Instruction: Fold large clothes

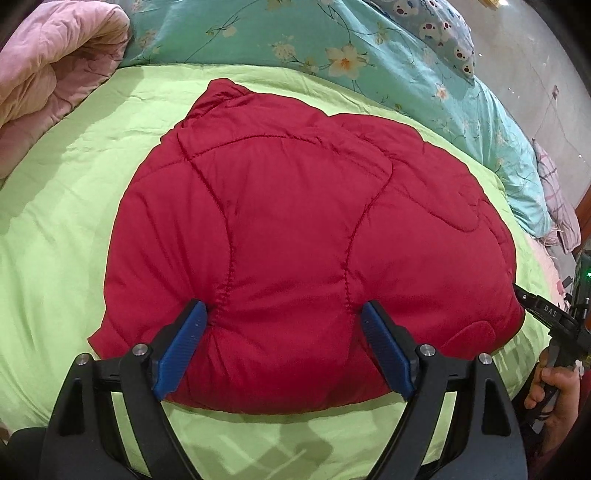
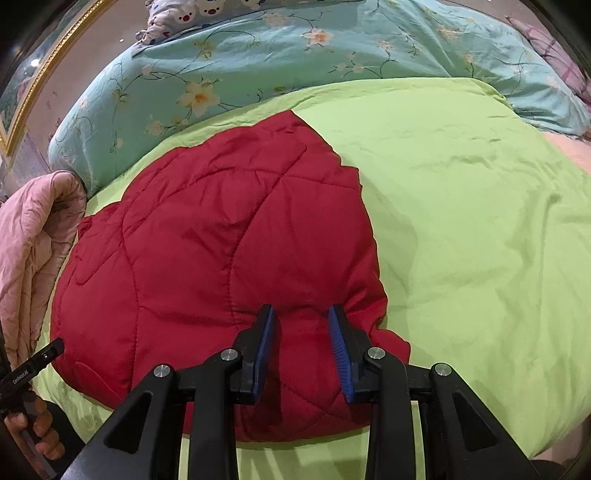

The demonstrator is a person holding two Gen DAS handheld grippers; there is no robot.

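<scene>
A red quilted puffer jacket (image 1: pixel 295 229) lies folded in a bundle on the lime-green bedspread (image 1: pixel 66 229); it also shows in the right wrist view (image 2: pixel 207 236). My left gripper (image 1: pixel 284 308) is open, its blue pads wide apart over the jacket's near edge, with red fabric bulging between them. My right gripper (image 2: pixel 301 314) is open more narrowly, its pads over the jacket's near right corner. Neither gripper clamps the fabric. The right gripper's body shows at the right edge of the left wrist view (image 1: pixel 554 317).
A pink quilt (image 1: pixel 48 74) is bunched at the left. A teal floral duvet (image 1: pixel 332 48) and a panda-print pillow (image 1: pixel 436 26) lie behind the jacket. Green bedspread (image 2: pixel 461 221) stretches to the right. A gold-framed edge (image 2: pixel 44 70) stands far left.
</scene>
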